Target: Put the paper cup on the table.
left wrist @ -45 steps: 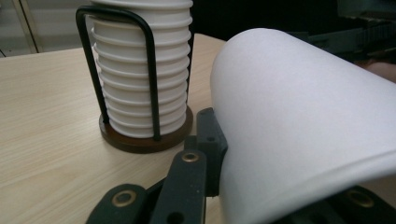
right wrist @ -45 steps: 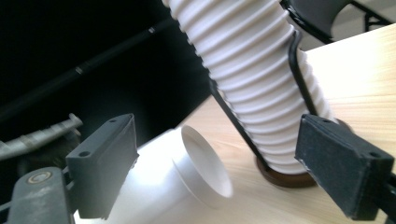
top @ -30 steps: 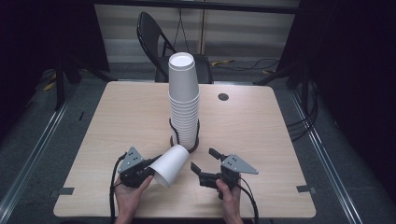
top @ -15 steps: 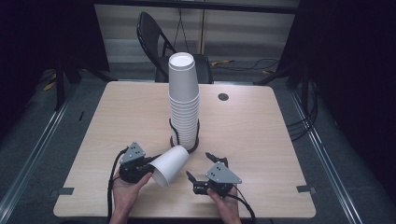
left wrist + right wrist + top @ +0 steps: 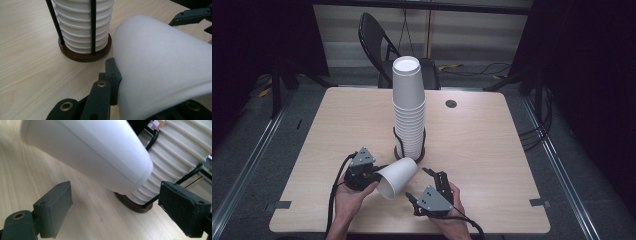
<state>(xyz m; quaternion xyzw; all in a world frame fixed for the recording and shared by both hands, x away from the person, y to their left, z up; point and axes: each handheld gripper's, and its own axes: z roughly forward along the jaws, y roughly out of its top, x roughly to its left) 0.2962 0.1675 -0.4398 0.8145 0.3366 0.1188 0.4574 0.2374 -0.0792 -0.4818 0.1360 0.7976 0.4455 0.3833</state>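
A white paper cup (image 5: 396,176) lies on its side in the air, its mouth toward the table's front left and its base toward the stack. My left gripper (image 5: 371,175) is shut on it near the rim; one finger (image 5: 111,75) presses the cup (image 5: 160,62). A tall stack of white cups (image 5: 408,110) stands in a black-rod holder with a dark round base (image 5: 410,151), just behind. My right gripper (image 5: 417,182) is open, right of the cup near the front edge. In its own view the jaws (image 5: 112,207) stand wide, with the cup (image 5: 95,152) just beyond them, untouched.
The light wooden table (image 5: 492,150) has a dark round hole cover (image 5: 451,104) at the back right. A black folding chair (image 5: 377,40) stands behind the table. Cables lie on the floor at the right. Bare tabletop lies left and right of the stack.
My right gripper has slid left and slightly forward, closer to the cup's base, and turned its jaws toward it. The left gripper and the cup have stayed almost still.
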